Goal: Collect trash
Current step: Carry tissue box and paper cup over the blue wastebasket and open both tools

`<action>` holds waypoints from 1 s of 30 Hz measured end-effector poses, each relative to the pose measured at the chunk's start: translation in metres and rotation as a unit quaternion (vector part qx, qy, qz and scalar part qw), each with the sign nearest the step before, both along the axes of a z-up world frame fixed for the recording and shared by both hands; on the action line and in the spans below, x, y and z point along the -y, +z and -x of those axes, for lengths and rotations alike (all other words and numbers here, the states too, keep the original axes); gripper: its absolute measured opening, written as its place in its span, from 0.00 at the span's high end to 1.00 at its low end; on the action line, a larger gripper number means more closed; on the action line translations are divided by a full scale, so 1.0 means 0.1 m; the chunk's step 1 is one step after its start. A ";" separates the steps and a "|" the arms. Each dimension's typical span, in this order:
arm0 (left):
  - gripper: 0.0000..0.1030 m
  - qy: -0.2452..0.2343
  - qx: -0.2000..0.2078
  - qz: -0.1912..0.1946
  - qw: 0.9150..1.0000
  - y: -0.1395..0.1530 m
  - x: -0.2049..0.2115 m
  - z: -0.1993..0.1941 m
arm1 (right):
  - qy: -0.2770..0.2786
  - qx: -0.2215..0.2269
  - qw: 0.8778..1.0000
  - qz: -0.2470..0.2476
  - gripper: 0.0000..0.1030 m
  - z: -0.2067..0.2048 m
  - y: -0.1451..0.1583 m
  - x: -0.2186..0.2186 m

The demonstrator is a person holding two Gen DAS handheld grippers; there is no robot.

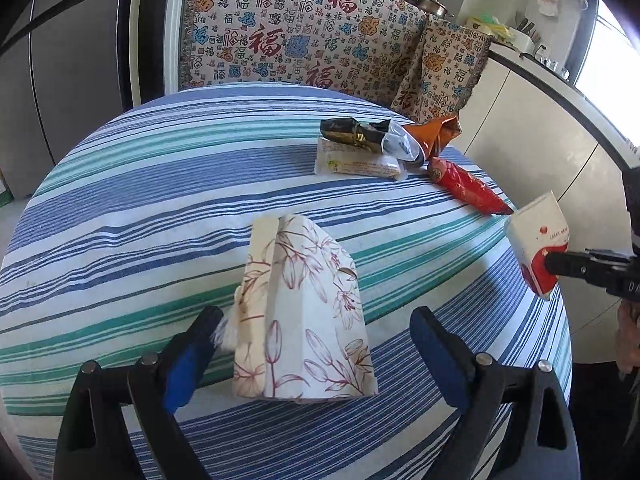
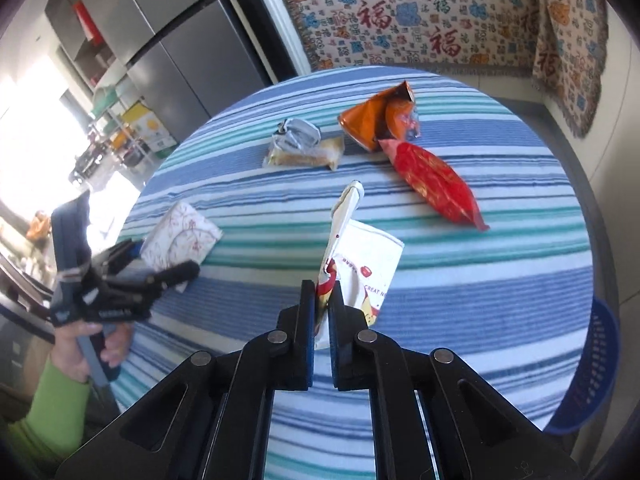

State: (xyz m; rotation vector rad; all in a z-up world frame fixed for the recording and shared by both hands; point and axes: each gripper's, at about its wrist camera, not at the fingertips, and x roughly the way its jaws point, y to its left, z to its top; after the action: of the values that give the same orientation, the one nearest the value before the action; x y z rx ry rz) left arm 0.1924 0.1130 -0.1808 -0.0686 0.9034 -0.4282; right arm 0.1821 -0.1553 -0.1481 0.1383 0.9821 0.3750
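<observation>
My left gripper [image 1: 316, 320] is open, its jaws on either side of a flattened white paper box with red flower print [image 1: 304, 312] that lies on the striped tablecloth. The box also shows in the right wrist view [image 2: 180, 236]. My right gripper [image 2: 322, 292] is shut on a white and red carton [image 2: 352, 248] and holds it above the table; the carton also shows in the left wrist view [image 1: 538, 240]. A red snack bag [image 2: 436, 184], an orange bag [image 2: 380, 116], a clear biscuit wrapper [image 2: 308, 156] and a crumpled dark and silver wrapper [image 1: 360, 132] lie further back.
The round table [image 1: 120, 200] has a blue, green and white striped cloth. A blue plastic basket [image 2: 592, 372] stands beside the table at the right. A patterned sofa throw [image 1: 312, 32], a fridge [image 2: 172, 40] and a counter [image 1: 540, 128] surround it.
</observation>
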 end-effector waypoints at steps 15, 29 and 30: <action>0.61 -0.009 -0.016 0.032 0.999 0.20 0.30 0.21 | -0.016 0.000 0.999 -0.031 0.95 0.11 -0.01 0.18; 0.61 -0.100 -0.004 0.015 0.995 0.47 1.72 0.47 | -0.077 0.018 0.995 -0.053 0.95 0.41 0.17 0.86; 0.61 -0.108 -0.003 0.015 0.994 0.49 1.84 0.48 | -0.085 0.021 0.995 -0.051 0.95 0.45 0.19 0.97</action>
State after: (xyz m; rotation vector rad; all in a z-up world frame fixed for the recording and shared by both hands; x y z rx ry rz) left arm 0.1444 -0.0714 -0.1322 0.0003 0.9131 -0.6434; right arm 0.1375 -0.2525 -0.1287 0.3034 0.9025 0.2699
